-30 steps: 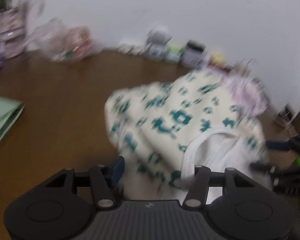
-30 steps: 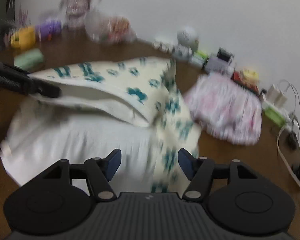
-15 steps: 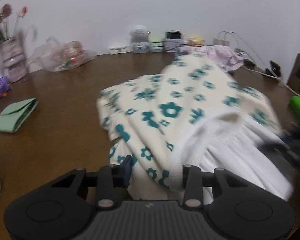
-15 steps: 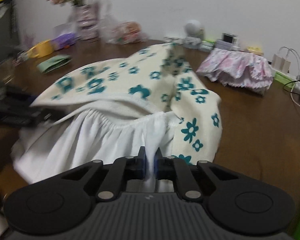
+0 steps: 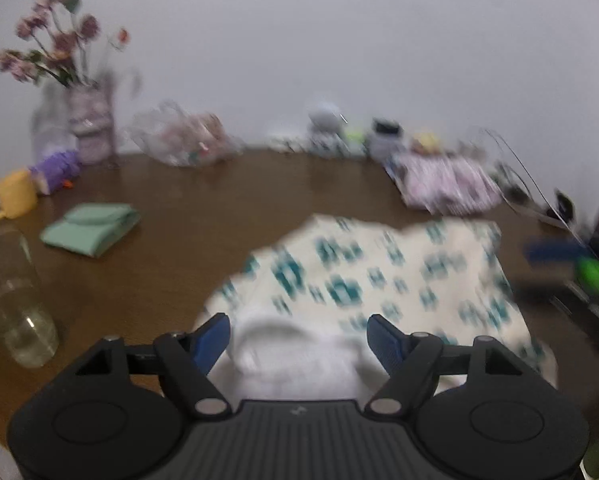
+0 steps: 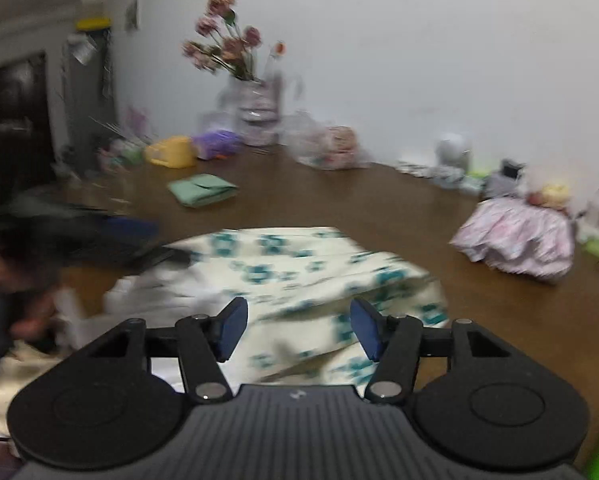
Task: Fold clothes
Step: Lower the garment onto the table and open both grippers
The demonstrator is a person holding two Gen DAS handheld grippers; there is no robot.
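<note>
Both grippers are off the cloth here: the left gripper [image 5: 298, 336] has its blue fingers spread wide with nothing between them, and the right gripper [image 6: 298, 328] shows the same, pads well apart and empty. Below them lies the cream garment with teal flowers [image 5: 379, 280], bunched on the brown tabletop [image 5: 203, 216] toward its near edge, white lining [image 5: 283, 352] showing at the near side; the picture is blurred, so the folds are hard to read. From the right wrist view the floral cloth [image 6: 299, 272] spreads just beyond the fingers. A folded green cloth [image 5: 89, 229] sits apart to the left, a pink frilly garment [image 6: 519, 240] toward the far right edge, a vase of flowers [image 6: 255, 112] and a yellow mug [image 5: 11, 200] along the back, and a drinking glass [image 5: 11, 300] stands near the left edge.
</note>
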